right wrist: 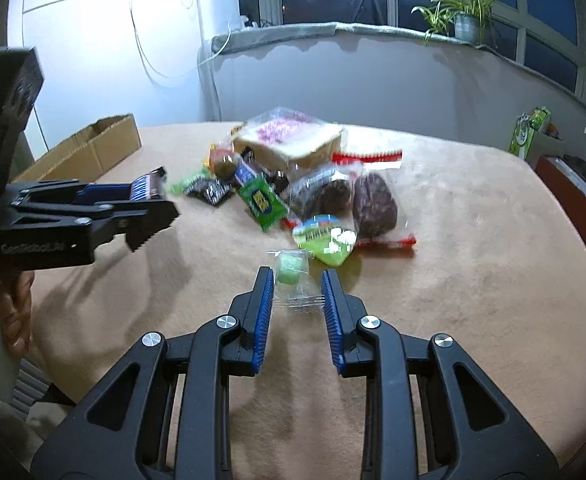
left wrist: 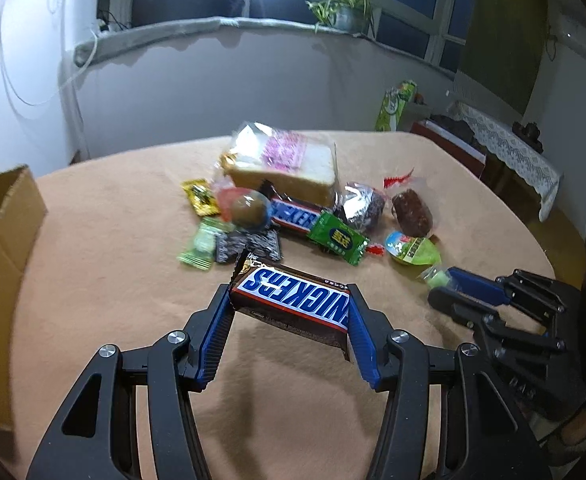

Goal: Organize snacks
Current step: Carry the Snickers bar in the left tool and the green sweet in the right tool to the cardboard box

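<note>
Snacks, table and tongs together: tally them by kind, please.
Snickers bars: 2, one in the left tongs
Bread bag: 1
Dark cakes: 2
Flat packets: 4
Jelly cup: 1
Round brown snack: 1
Green sweet, in the right tongs: 1
Total: 12

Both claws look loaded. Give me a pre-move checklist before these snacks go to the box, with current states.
1. Left claw clamped on Snickers bar: ok.
2. Bar lifted off the table: ok.
3. Right claw gripping the green candy in clear wrapper: ok; pads pinch the wrapper.
4. Candy clear of the snack pile: ok.
5. Cardboard box open: ok.
6. Room inside box: cannot tell.
</note>
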### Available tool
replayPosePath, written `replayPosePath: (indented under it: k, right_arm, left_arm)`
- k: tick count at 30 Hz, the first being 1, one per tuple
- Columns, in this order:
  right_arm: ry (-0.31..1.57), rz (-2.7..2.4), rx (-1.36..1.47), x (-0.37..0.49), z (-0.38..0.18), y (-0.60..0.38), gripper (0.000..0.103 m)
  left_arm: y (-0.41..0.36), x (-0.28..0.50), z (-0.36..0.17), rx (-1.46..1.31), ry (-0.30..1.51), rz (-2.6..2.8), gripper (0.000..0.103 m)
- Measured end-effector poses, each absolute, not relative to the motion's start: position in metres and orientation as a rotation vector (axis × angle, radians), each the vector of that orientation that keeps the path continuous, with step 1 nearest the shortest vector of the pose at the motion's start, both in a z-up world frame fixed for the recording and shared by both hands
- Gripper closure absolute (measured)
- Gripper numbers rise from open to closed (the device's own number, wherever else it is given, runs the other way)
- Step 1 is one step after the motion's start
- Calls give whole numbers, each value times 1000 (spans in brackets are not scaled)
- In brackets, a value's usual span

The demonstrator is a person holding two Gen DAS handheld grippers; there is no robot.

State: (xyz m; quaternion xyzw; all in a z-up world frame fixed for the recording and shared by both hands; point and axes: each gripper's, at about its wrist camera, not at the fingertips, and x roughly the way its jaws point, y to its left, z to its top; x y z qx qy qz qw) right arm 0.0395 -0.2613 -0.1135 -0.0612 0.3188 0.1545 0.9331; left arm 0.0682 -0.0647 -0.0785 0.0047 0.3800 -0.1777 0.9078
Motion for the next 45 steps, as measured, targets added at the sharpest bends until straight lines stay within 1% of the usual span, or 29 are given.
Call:
replayPosePath:
  k: [9, 20, 30, 36, 45]
  right_arm:
    - [582, 332, -156, 40, -75, -230, 77]
    - [549, 433, -255, 45, -57, -144, 77]
    - [536, 601, -335, 53, -57, -40, 77]
    - [527, 705, -363, 61, -61, 22, 77]
    - [517, 806, -392, 79, -68, 79, 77]
  left_arm:
    - [-22, 50, -46, 7, 690, -293, 49]
    - [43, 29, -27, -18, 606, -171, 49]
    - [120, 14, -25, -52, 564, -11, 49]
    - [164, 12, -35, -81, 577, 80, 49]
    - [197, 25, -54, -111, 628, 125, 49]
